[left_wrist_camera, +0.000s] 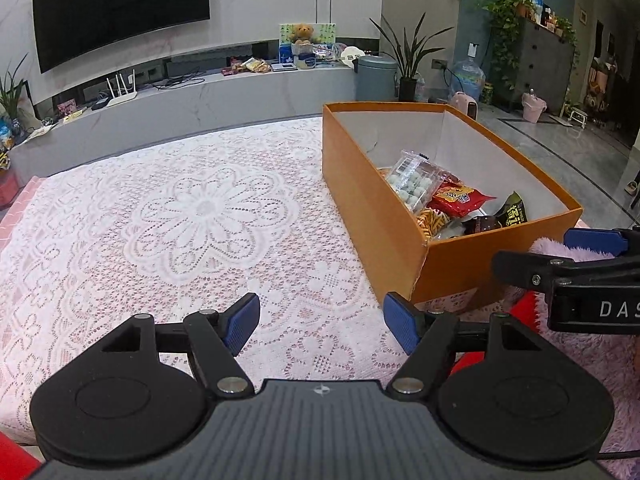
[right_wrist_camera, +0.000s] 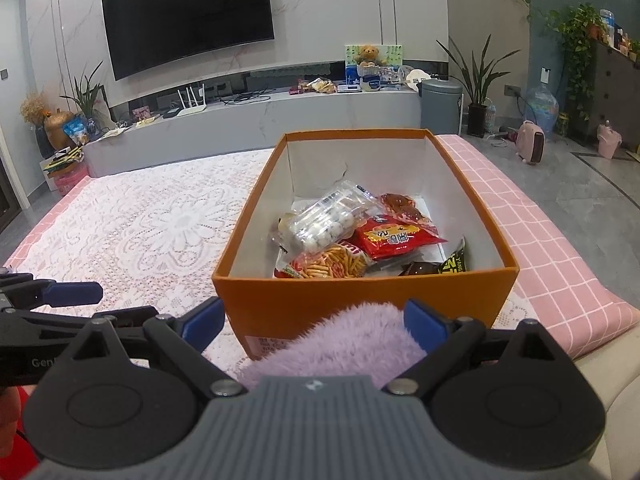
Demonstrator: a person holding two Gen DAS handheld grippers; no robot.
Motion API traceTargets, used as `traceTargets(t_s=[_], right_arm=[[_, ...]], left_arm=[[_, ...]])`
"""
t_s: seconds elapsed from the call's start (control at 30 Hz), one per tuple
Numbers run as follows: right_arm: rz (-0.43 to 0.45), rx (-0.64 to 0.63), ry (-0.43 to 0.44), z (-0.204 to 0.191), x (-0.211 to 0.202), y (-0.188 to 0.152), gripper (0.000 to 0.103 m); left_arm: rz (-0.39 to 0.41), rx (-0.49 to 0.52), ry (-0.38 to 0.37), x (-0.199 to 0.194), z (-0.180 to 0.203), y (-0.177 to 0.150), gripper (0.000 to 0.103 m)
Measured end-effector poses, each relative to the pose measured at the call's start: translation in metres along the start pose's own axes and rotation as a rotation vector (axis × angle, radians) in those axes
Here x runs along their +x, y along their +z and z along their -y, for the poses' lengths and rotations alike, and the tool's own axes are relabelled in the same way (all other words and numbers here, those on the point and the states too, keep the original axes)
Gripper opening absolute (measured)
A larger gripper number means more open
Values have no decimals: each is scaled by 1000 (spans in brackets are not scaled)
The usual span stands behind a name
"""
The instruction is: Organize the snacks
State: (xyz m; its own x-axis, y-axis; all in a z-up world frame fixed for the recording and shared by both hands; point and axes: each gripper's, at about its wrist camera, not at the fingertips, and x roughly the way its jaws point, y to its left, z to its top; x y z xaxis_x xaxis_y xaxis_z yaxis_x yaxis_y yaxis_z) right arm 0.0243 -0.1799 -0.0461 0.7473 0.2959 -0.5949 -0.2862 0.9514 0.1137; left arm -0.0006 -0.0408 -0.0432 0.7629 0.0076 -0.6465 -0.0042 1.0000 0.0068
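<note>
An orange cardboard box (left_wrist_camera: 372, 216) (right_wrist_camera: 360, 300) stands open on the lace-covered table. Inside lie a clear bag of pale round sweets (left_wrist_camera: 414, 182) (right_wrist_camera: 328, 224), a red packet (left_wrist_camera: 460, 198) (right_wrist_camera: 396, 238), a packet of orange sticks (left_wrist_camera: 430, 220) (right_wrist_camera: 332, 264) and a dark packet (left_wrist_camera: 512, 212) (right_wrist_camera: 454, 264). My left gripper (left_wrist_camera: 320, 316) (right_wrist_camera: 100, 304) hovers over the cloth left of the box's near corner, open and empty. My right gripper (right_wrist_camera: 314, 312) (left_wrist_camera: 532, 250) sits just in front of the box's near wall, open, with fluffy purple fabric (right_wrist_camera: 336, 340) below its fingers.
White lace cloth (left_wrist_camera: 180, 220) covers a pink checked table cover (right_wrist_camera: 560, 248), whose edge drops to grey floor on the right. Beyond the table stand a low grey TV bench (right_wrist_camera: 320, 112), a wall TV (right_wrist_camera: 188, 20), a grey bin (right_wrist_camera: 440, 106) and potted plants.
</note>
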Motion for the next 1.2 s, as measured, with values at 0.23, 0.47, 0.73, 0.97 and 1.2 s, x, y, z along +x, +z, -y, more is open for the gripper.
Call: traceTargets(t_s=[0.23, 0.47, 0.73, 0.97, 1.2], right_arm=[[8, -1, 2, 0, -2, -1, 94], [12, 1, 6, 0, -3, -1, 94], [7, -4, 2, 0, -2, -1, 94], [7, -4, 3, -1, -2, 0, 94], [6, -4, 3, -1, -2, 0, 94]], left_arm=[[2, 1, 2, -2, 1, 1, 83], [5, 1, 2, -3, 1, 2, 83], [8, 0, 4, -4, 1, 2, 83], [9, -2, 7, -5, 0, 3, 83], [11, -5, 7, -7, 0, 4, 83]])
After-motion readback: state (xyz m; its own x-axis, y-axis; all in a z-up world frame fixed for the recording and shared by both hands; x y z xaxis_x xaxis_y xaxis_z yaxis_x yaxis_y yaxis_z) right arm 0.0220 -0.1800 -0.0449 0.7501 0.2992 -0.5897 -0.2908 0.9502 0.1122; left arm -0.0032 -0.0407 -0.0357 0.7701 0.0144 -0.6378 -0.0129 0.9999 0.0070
